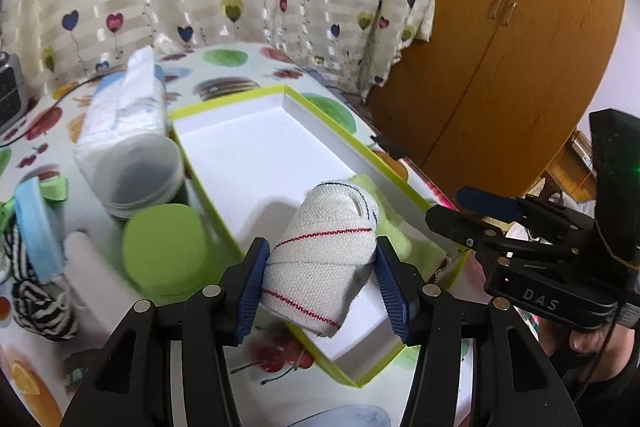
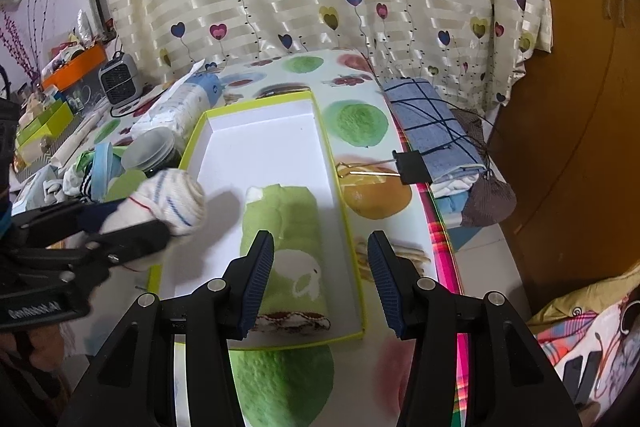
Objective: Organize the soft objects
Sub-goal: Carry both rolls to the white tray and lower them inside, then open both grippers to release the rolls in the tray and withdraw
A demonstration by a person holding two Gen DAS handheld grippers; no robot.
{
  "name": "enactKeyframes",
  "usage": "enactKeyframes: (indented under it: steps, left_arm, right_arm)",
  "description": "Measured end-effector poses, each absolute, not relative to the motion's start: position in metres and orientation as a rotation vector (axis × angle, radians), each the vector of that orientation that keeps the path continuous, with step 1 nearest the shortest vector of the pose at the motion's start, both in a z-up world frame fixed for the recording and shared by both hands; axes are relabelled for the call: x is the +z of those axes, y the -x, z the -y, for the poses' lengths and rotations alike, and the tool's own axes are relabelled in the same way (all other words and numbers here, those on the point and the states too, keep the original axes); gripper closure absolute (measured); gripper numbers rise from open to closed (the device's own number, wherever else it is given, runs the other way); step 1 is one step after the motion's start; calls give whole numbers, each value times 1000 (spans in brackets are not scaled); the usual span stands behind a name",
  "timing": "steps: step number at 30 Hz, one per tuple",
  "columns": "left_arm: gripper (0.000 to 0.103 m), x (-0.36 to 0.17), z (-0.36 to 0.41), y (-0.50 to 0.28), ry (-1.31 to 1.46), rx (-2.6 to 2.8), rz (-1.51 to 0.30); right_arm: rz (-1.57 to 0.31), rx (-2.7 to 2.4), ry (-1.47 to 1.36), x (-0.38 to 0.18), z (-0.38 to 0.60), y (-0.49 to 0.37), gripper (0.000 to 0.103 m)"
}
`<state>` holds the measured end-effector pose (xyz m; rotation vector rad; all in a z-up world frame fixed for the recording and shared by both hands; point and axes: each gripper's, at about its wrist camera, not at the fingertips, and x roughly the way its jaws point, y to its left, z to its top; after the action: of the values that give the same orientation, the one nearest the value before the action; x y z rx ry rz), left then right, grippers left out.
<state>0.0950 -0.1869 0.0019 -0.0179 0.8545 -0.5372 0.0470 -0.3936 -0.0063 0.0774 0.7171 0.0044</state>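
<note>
Bandage roll (image 1: 324, 259) is pinched in your left hand-held gripper (image 1: 320, 287) mid-frame over the box (image 1: 240, 147); right hand-held gripper (image 2: 320, 283) spread, empty, above the green towel (image 2: 288, 227).

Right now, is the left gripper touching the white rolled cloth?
Touching. In the left wrist view, both blue pads of the left gripper press on the sides of the white rolled cloth, which is held above the box.

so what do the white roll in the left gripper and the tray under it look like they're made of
White roll: woven cloth, probably an elastic bandage; a ribbed weave with thin red and blue stitched lines shows, matte finish. Tray: looks like cardboard, smooth white inside with a lime-green edge and sharp folded corners; coated paper is a guess.
</note>
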Motion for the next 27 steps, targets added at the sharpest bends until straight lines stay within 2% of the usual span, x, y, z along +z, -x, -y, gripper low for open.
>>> enactKeyframes:
  steps: [10,27]
  left_arm:
    - [50,4,197,-87,5,-589,-857]
    - [50,35,157,-51,38,-534,-744]
  right_arm:
    - [-713,4,-83,-6,397,-45,53]
    - [-660,88,-62,12,367,-28,53]
